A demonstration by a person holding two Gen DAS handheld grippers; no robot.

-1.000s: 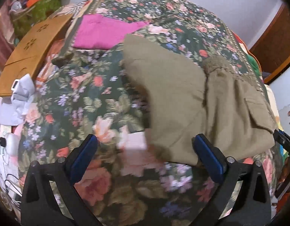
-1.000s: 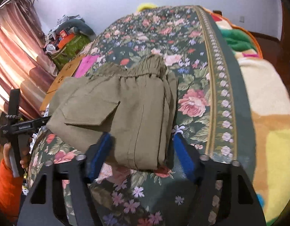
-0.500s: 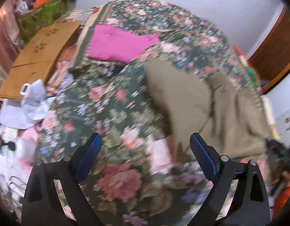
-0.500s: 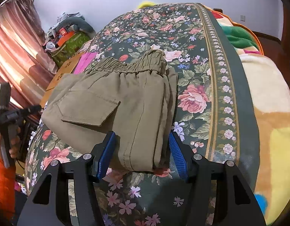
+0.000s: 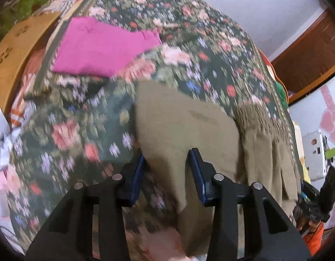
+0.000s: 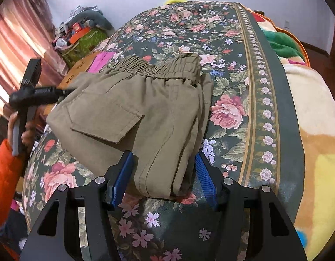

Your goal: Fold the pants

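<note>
Olive-green pants (image 6: 145, 113) lie folded on the floral bedspread (image 6: 232, 65), elastic waistband at the far end and a flap pocket on top. My right gripper (image 6: 164, 174) is shut on the near folded edge, its blue pads against both sides of the stack. In the left wrist view the pants (image 5: 185, 130) show a smooth folded leg. My left gripper (image 5: 167, 169) straddles their near left corner, jaws closing with cloth between them, not visibly pinched. The right wrist view also has the left gripper's body (image 6: 30, 95), held by a hand in an orange sleeve.
A folded magenta garment (image 5: 102, 47) lies at the far left of the bed, beside a wooden board (image 5: 17, 41). Coloured blankets (image 6: 315, 117) cover the bed's right side. A cluttered pile (image 6: 80, 34) and pink curtains stand at the far left.
My left gripper has swung right onto the pants' near corner and its jaws have narrowed a lot. The right gripper and the pants' near edge have stayed put.
</note>
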